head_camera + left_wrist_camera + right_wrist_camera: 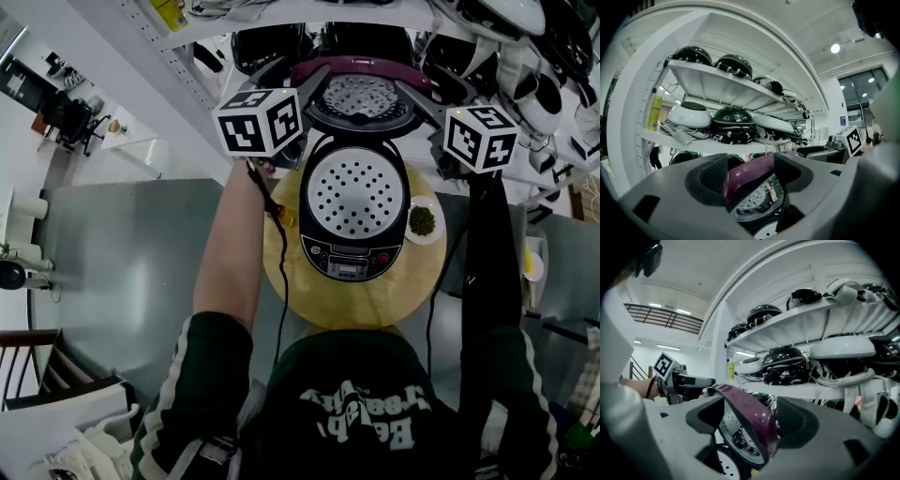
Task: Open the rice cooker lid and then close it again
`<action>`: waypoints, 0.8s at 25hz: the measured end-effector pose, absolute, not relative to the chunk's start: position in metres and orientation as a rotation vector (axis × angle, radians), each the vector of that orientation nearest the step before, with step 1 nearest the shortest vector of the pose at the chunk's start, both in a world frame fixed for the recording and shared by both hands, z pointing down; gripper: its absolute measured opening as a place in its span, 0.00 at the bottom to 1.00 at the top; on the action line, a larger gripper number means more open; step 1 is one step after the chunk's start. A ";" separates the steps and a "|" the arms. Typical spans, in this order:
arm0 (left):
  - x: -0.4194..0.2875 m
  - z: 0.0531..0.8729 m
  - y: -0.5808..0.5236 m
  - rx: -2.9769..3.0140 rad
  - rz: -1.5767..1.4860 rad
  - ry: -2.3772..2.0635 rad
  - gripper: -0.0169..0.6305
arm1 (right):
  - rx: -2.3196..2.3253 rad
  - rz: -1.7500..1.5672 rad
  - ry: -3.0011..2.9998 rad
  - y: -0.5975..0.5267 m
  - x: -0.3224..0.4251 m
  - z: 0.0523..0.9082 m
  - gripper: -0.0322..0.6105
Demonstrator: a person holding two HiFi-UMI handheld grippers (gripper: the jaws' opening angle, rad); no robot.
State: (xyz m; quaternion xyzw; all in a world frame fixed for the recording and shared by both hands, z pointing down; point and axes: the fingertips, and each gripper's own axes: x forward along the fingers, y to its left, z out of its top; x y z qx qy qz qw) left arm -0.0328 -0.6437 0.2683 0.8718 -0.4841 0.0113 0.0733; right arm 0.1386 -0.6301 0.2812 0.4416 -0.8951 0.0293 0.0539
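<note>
Overhead, the left gripper (pixel 750 172) sits at the lid's 9 o'clock, jaws spread, the rim loose between them. The glossy purple lid (pixel 361 67), its perforated metal liner facing the person, stands open at 12 o'clock of the rice cooker (pixel 352 264). Its width runs 9 to 3. The right gripper (pixel 751 416) mirrors at 3 o'clock, equally near and likewise unclamped. Closing likely means swinging it toward 6.

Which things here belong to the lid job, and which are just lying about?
Job: rice cooker; its raised lid; left gripper and right gripper, jaws open around its rim.
Lying about: small dish of greens; yellow bottle; helmets; round board.
</note>
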 end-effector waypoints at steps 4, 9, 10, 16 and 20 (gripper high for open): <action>-0.029 0.270 -0.656 2.581 0.023 -1.382 0.49 | 1.285 0.116 -2.699 -0.634 0.131 0.288 0.63; -0.031 0.271 -0.642 2.597 0.008 -1.344 0.49 | 1.213 0.137 -2.711 -0.619 0.128 0.288 0.66; -0.031 0.272 -0.637 2.604 0.013 -1.336 0.49 | 1.202 0.144 -2.711 -0.614 0.127 0.289 0.67; -0.032 0.282 -0.595 2.658 0.055 -1.252 0.51 | 1.152 0.198 -2.705 -0.576 0.123 0.295 0.66; -0.035 0.292 -0.561 2.662 0.062 -1.223 0.51 | 1.140 0.223 -2.673 -0.543 0.118 0.306 0.66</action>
